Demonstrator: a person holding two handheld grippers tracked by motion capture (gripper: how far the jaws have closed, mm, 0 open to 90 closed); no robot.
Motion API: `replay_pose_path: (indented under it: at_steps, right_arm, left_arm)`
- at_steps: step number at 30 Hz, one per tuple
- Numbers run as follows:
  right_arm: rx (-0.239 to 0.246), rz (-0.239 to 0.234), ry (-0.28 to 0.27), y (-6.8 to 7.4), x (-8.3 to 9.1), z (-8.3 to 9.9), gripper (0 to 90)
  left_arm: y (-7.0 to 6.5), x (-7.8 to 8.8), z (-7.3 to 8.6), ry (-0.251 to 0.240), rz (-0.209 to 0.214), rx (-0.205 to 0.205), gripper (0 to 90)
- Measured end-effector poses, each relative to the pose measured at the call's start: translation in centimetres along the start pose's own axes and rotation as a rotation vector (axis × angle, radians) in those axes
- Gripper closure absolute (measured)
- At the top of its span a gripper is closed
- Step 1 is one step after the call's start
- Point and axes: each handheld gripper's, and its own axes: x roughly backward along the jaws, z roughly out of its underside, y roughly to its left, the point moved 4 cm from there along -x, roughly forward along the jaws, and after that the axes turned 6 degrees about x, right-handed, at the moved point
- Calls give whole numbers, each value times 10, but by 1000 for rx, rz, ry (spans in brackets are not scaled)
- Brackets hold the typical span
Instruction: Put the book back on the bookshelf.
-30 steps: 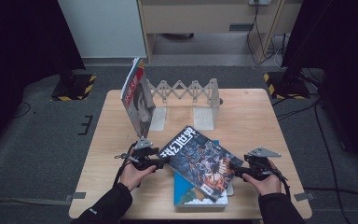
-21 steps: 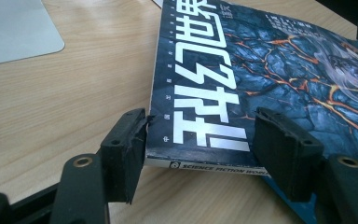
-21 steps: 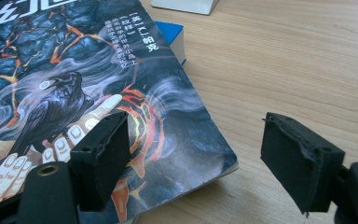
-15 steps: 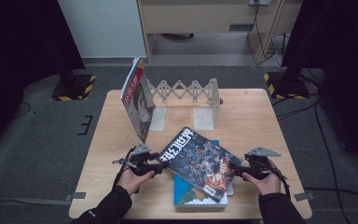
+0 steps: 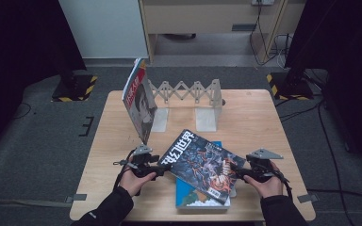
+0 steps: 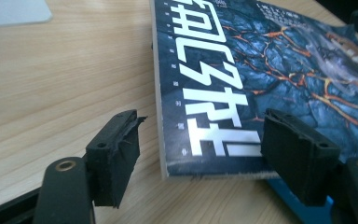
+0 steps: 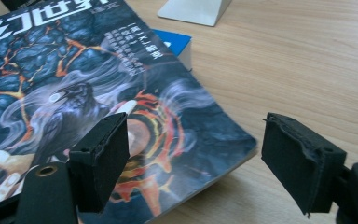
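Dark magazine (image 5: 201, 165) lying flat, left tongs (image 6: 200, 154) and right tongs (image 7: 193, 156) level, both apart at opposite corners.

Wooden table (image 5: 264, 117) on grey floor (image 5: 42, 141)

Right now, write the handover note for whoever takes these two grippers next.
Left gripper: open; its jaws have just been opening, with a corner of the dark magazine between the fingers, which do not press it.
Right gripper: open, straddling the magazine's opposite corner, no pinch.
Magazine lies askew on the blue book at the near edge of the table.
Done: one red-covered magazine leans at the left end of the expanding rack.
Left, probably: grip the dark magazine, lift it and stand it in the rack, then the blue book.
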Motion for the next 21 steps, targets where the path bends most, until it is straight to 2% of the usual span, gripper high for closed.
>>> replay_pose_path:
  at_steps: [3, 6, 8, 10, 12, 17, 21]
  right_arm:
    - [-6, -9, 15, 4, -2, 1, 217]
    - [-14, -10, 16, 4, -3, 2, 203]
    - [-22, -1, 17, 2, -3, 3, 183]
    - [-49, 15, 22, -1, -2, 5, 168]
    - [-55, 15, 22, -2, -1, 6, 169]
    - [-125, 3, 20, -5, -2, 10, 175]
    - [-139, -14, 10, -5, -3, 11, 208]
  left_arm:
    - [1, -6, 0, 1, 27, 35, 257]
    - [0, -7, 0, 1, 40, 43, 261]
    - [-2, -7, 0, -1, 43, 39, 308]
    - [-4, -6, 1, -9, 32, 23, 312]
    - [-5, -5, 1, -8, 23, 17, 312]
    - [-9, 0, 4, 4, 13, 5, 319]
    - [-11, 6, 8, 13, 9, -8, 327]
